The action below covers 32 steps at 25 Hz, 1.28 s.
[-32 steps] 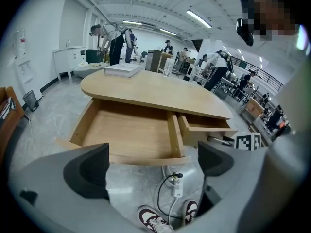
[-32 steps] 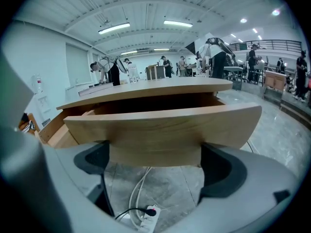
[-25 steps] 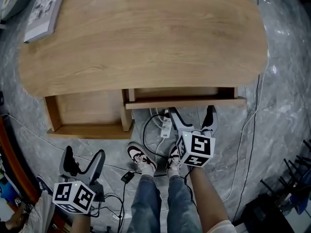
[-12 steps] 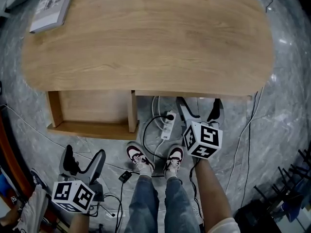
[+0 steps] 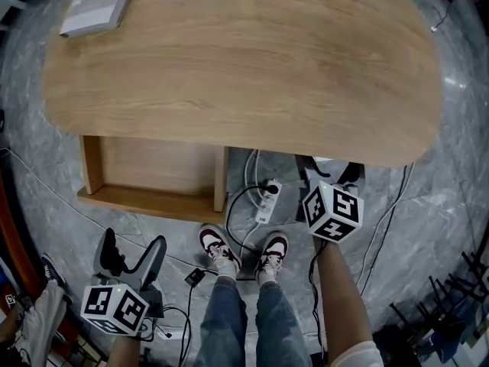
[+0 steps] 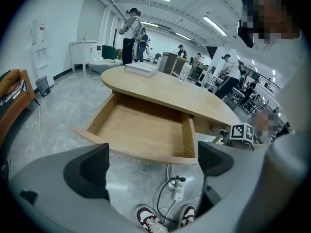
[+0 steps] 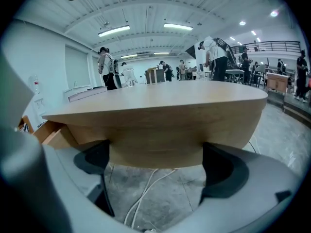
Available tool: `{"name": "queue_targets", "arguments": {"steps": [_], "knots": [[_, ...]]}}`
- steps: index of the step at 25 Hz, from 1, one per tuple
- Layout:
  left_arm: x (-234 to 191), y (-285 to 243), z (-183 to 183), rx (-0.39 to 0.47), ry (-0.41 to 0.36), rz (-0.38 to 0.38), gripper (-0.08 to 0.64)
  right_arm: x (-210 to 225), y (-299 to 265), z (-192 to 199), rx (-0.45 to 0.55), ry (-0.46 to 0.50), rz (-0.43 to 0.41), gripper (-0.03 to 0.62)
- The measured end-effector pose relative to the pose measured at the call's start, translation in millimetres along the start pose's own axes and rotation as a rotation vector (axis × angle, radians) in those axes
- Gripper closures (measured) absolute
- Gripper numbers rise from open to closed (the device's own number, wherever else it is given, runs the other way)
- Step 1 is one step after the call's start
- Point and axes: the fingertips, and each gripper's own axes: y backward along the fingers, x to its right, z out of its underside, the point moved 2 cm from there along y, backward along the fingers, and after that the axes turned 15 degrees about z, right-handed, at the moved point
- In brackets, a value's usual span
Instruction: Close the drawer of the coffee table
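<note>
The oval wooden coffee table [image 5: 244, 67] fills the head view. Its left drawer [image 5: 153, 178] stands pulled out and empty, also seen as the open drawer [image 6: 146, 130] in the left gripper view. No right drawer shows beyond the top's edge. My right gripper [image 5: 330, 170] is open, its fingertips tucked under the table's rim. In the right gripper view a wooden front face [image 7: 155, 142] sits close between the open jaws of the right gripper [image 7: 155, 166]. My left gripper [image 5: 131, 245] hangs open and empty low at the left, well short of the open drawer; it is the left gripper [image 6: 151, 164].
A grey book [image 5: 99, 2] lies on the table's far left corner. A white power strip [image 5: 263, 205] with cables lies on the marble floor beside the drawer. The person's shoes [image 5: 218, 249] stand just in front of it. Dark furniture [image 5: 15, 228] borders the left.
The right drawer, open a second ago, has slid in under the top with my right gripper moving forward behind it. The left gripper has stayed put.
</note>
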Motion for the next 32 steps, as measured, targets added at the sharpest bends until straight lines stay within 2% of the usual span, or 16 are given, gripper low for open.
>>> {"name": "queue_targets", "arguments": {"steps": [10,17,20,24,26,28,32], "knots": [[-8.0,14.6,8.4,0.03,0.035,-0.028,-0.012,0.2,-6.4,-6.1,0.026,-0.007,0.005,0.003],[-8.8,18.2,7.3,0.065,0.066,-0.038,-0.012,-4.5,3.4,1.6,-0.022,0.054,-0.035,0.019],[-4.4,19.0,9.3,0.068,0.069,-0.019,-0.012,-5.1,18.3,4.8,-0.033,0.033,-0.046,0.112],[5.3,19.8,11.0,0.067,0.028,0.011,-0.012,-6.3,41.9,8.1,-0.041,-0.062,-0.053,0.245],[9.0,19.7,11.6,0.071,0.014,0.019,-0.012,-7.1,53.7,7.6,-0.033,-0.081,-0.045,0.281],[11.3,20.1,12.3,0.083,0.022,0.021,-0.012,-5.9,64.1,8.0,-0.029,-0.073,-0.019,0.327],[16.9,21.8,16.4,0.116,0.03,0.026,-0.012,-1.5,83.3,5.2,-0.008,-0.007,0.042,0.477]]}}
